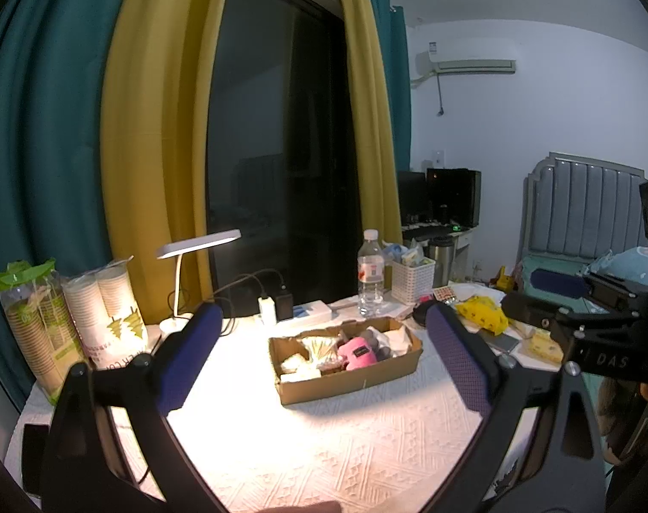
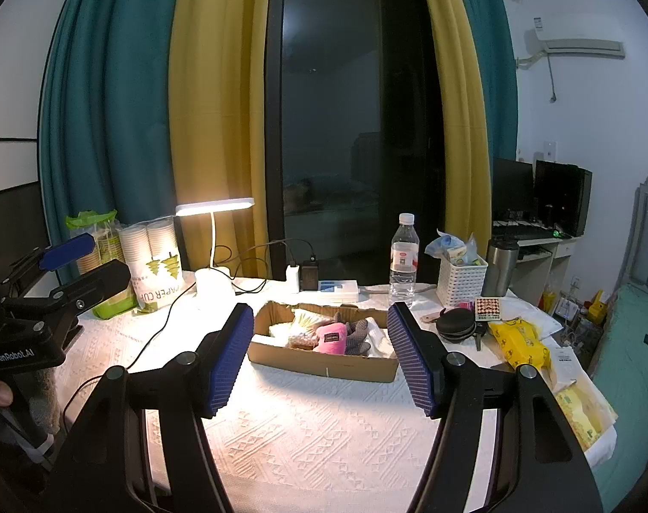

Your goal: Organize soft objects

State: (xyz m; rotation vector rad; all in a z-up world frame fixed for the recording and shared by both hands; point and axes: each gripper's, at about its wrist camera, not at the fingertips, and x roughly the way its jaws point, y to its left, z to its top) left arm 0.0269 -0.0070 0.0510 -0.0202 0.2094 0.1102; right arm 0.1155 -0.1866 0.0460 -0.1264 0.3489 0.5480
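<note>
A shallow cardboard box (image 2: 324, 352) sits near the middle of the worktop (image 2: 324, 436), which is covered by a white embossed cloth and lit by a white desk lamp (image 2: 215, 209) behind and to the left of the box. Inside the box lie the soft objects: a pink plush piece (image 2: 331, 337) at the centre, a grey knitted item (image 2: 358, 335) touching it on the right, and pale, cream-coloured pieces to its left and right that are too small to make out. The left gripper (image 1: 324, 350) hovers in front of the box with its blue-padded jaws spread wide and nothing between them. The right gripper (image 2: 319, 359) also hangs in front of the box, its jaws spread wide, empty. Behind the box stand a clear water bottle (image 2: 404, 256) and, to the bottle's right, a white slotted basket (image 2: 460, 282). A yellow patterned packet (image 2: 518, 340) lies to the right of the box. Sleeves of paper cups (image 2: 153, 265) stand to the left of the lamp.
</note>
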